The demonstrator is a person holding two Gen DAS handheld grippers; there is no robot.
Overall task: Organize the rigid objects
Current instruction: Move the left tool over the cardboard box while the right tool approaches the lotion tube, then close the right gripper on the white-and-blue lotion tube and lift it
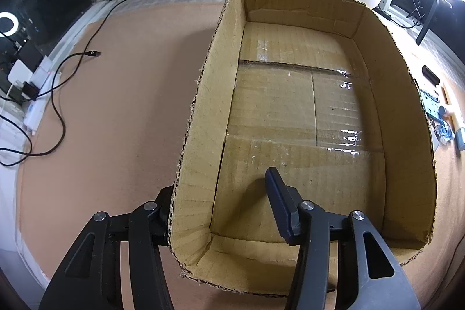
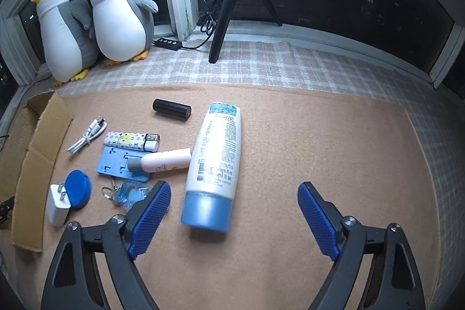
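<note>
An empty cardboard box [image 1: 401, 112] lies under my left gripper [image 1: 221, 193], which is open and straddles the box's left wall: one finger inside, the other outside and partly hidden. In the right wrist view my right gripper [image 2: 234, 196] is open and empty, just in front of a large white lotion bottle with a blue cap [image 2: 213, 164] lying on the tan mat. Left of it lie a small pink bottle [image 2: 165, 161], a blue plastic holder [image 2: 116, 161], a patterned lighter [image 2: 132, 141], a black cylinder [image 2: 172, 109], a blue round tin [image 2: 78, 192], a white charger plug [image 2: 58, 208], a white cable [image 2: 87, 135] and a keyring [image 2: 128, 195].
Two plush penguins [image 2: 116, 16] stand at the back by the window. A black tripod [image 2: 229, 5] stands on the checked cloth. The box edge [image 2: 37, 159] shows at the left of the right wrist view. Black cables [image 1: 58, 95] and a power strip lie left of the box.
</note>
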